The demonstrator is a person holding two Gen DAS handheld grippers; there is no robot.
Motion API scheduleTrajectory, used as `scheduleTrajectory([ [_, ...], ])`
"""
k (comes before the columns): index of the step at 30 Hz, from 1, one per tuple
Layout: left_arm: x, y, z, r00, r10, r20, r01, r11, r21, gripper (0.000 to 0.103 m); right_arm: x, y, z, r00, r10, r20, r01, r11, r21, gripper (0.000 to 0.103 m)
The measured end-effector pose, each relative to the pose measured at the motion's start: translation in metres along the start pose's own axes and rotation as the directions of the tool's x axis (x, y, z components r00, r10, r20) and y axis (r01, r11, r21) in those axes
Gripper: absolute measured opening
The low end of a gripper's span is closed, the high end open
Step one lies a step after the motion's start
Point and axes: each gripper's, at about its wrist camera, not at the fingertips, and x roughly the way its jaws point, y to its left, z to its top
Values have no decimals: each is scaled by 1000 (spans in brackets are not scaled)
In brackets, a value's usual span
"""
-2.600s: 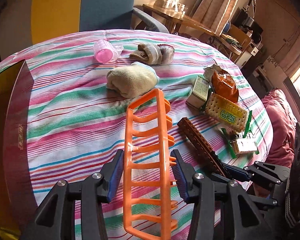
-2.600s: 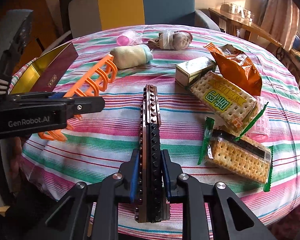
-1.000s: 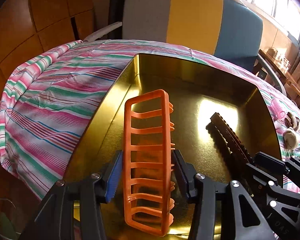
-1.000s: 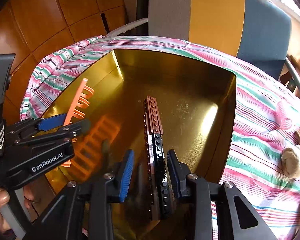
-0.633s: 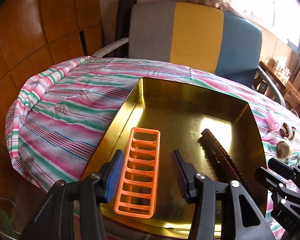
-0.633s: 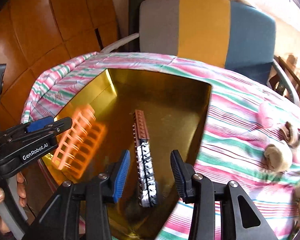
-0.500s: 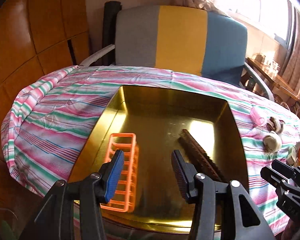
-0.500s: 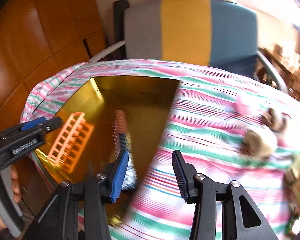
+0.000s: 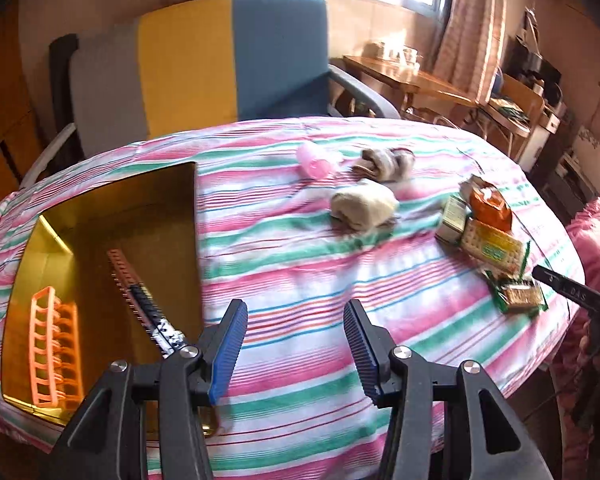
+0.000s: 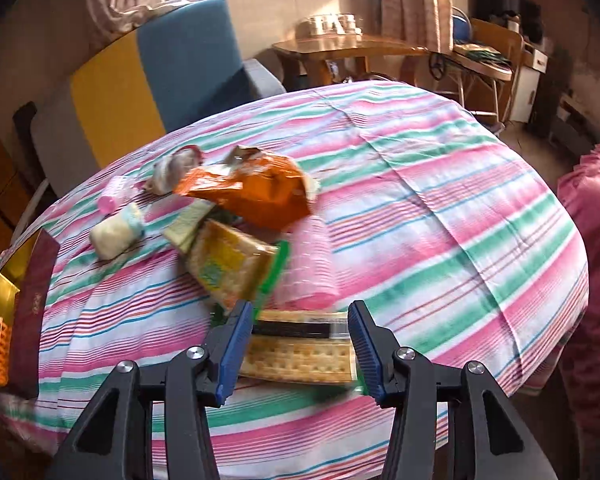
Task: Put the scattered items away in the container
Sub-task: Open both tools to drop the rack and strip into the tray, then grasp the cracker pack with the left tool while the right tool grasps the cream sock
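Note:
The gold-lined box (image 9: 160, 200) sits at the table's left and holds an orange plastic rack (image 9: 50, 344) and a long brown and black brick strip (image 9: 140, 300). My left gripper (image 9: 296, 348) is open and empty over the striped cloth, right of the box. My right gripper (image 10: 300, 344) is open and empty, its fingers on either side of a green-edged cracker pack (image 10: 300, 354) that lies on the cloth. Beyond it lie a yellow cracker pack (image 10: 228, 260), an orange snack bag (image 10: 256, 192), a small box (image 10: 188, 224), a cream sock roll (image 10: 118, 232), a pink bottle (image 9: 314, 162) and a brown sock bundle (image 9: 386, 162).
A grey, yellow and blue chair (image 9: 204, 64) stands behind the round table. A wooden side table (image 10: 340, 46) and shelves are at the back right. A pink cushion (image 10: 592, 216) is at the right. The box's maroon outer wall (image 10: 30, 304) shows in the right wrist view.
Both grippers opened and left the orange rack and the brick strip in the box. Both then swung right; the right one now sits around the green-edged cracker pack.

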Motion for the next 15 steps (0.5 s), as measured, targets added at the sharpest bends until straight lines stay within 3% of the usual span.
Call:
scheduleTrajectory([
  [4, 14, -30, -8, 997, -50, -53, 54, 996, 72, 51, 18, -26, 2, 999, 12, -34, -10, 998, 55, 51],
  [9, 21, -36, -14, 994, -63, -87, 71, 994, 87, 51, 24, -13, -8, 988, 138, -72, -133, 988, 73, 53],
  [13, 23, -26, -14, 994, -59, -89, 64, 996, 56, 51, 21, 25, -26, 957, 264, -122, -262, 964, 35, 53],
  [15, 23, -19, -15, 994, -57, -89, 60, 998, 35, 51, 21, 47, -34, 930, 334, -152, -335, 942, 24, 53],
])
